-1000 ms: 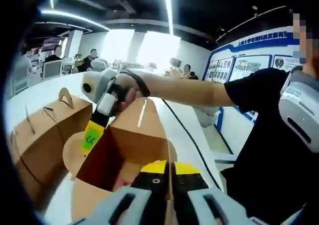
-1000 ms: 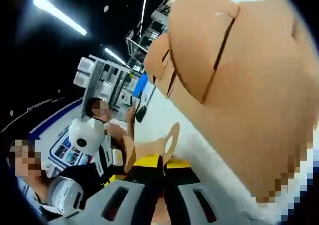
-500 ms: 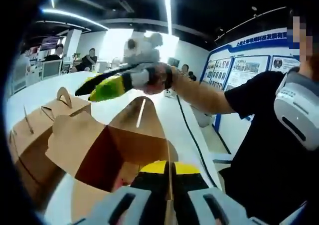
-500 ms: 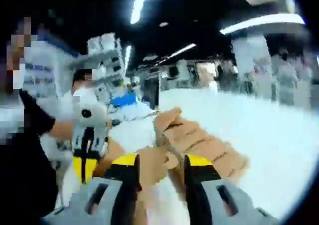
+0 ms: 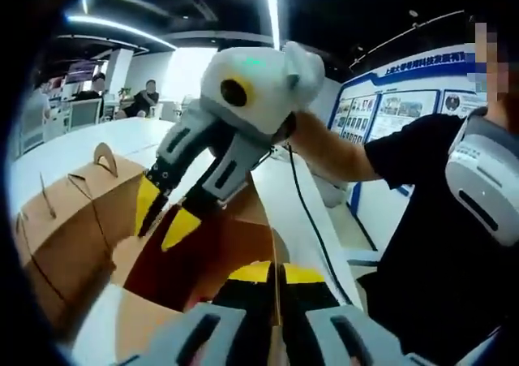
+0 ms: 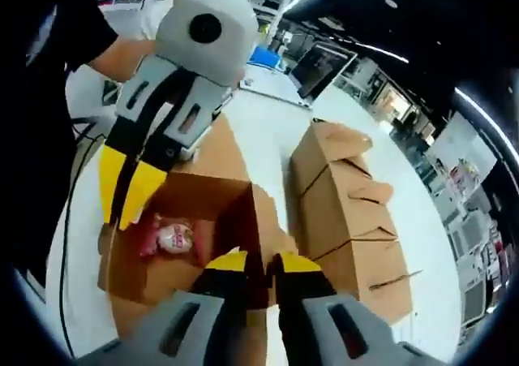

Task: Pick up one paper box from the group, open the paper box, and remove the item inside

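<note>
On white counter (image 6: 272, 143), open box (image 6: 134, 278) right beneath both tongs, top flaps spread, dark red inner walls showing. Inside, on the floor of the box, pink-and-red packet (image 6: 173, 236), lying flat and untouched by either tool. Seen from the left gripper view: left tongs (image 5: 276, 273) pressed together at bottom edge, pinching thin upright flap (image 5: 250, 240) between yellow tips. Just above, right tongs (image 5: 164, 216) reaching in from upper centre, white body tilted downward, yellow tips slightly spread and pointing into the box mouth; cannot tell whether touching cardboard. Seen from the right gripper view: own tips at bottom edge, narrowly parted, near wall of the box just past them, nothing clearly clamped; left tool entering from upper left, its tips down at the box's left rim. Beside the open box, closed boxes (image 6: 340, 204) in a row, same brown cardboard, handles folded up on top, close together and near the open one. Off to the side in the left gripper view, black sleeve (image 5: 413, 163), dark cable (image 5: 302, 208) trailing across the counter, blue-framed boards (image 5: 389, 106) on the wall behind.
</note>
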`<act>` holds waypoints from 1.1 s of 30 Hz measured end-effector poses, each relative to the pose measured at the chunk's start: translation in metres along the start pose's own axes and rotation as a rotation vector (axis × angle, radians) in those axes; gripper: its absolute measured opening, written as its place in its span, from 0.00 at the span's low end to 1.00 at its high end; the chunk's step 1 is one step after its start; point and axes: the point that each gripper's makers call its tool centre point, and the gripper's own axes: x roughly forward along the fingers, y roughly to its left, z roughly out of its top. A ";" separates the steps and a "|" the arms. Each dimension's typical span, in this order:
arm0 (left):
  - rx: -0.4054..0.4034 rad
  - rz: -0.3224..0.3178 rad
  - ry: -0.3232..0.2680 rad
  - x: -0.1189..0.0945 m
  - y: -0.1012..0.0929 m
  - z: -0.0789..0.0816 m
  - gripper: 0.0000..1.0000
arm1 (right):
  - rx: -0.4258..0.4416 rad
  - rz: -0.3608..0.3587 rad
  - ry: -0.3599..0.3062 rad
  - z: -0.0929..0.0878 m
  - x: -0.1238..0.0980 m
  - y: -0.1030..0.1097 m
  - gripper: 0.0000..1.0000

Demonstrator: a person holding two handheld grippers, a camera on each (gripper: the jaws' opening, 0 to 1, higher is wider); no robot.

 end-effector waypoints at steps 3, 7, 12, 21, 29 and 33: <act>0.008 -0.001 -0.005 0.001 0.000 0.001 0.06 | 0.039 0.046 -0.018 -0.001 0.000 0.001 0.07; 0.009 -0.004 -0.003 0.001 0.000 0.001 0.06 | 0.163 0.161 -0.051 -0.001 0.001 0.003 0.05; 0.030 -0.003 -0.021 0.001 -0.001 0.001 0.06 | 0.318 0.302 -0.111 0.001 0.002 0.004 0.04; 0.066 0.098 -0.066 0.000 0.008 0.008 0.14 | 0.208 0.094 -0.163 0.009 -0.009 -0.011 0.21; 0.186 0.284 -0.443 -0.050 -0.016 0.091 0.21 | 0.325 -0.189 -0.559 0.056 -0.102 -0.026 0.33; 0.214 0.510 -0.567 -0.082 -0.019 0.096 0.21 | 0.389 -0.314 -0.666 0.048 -0.132 -0.005 0.34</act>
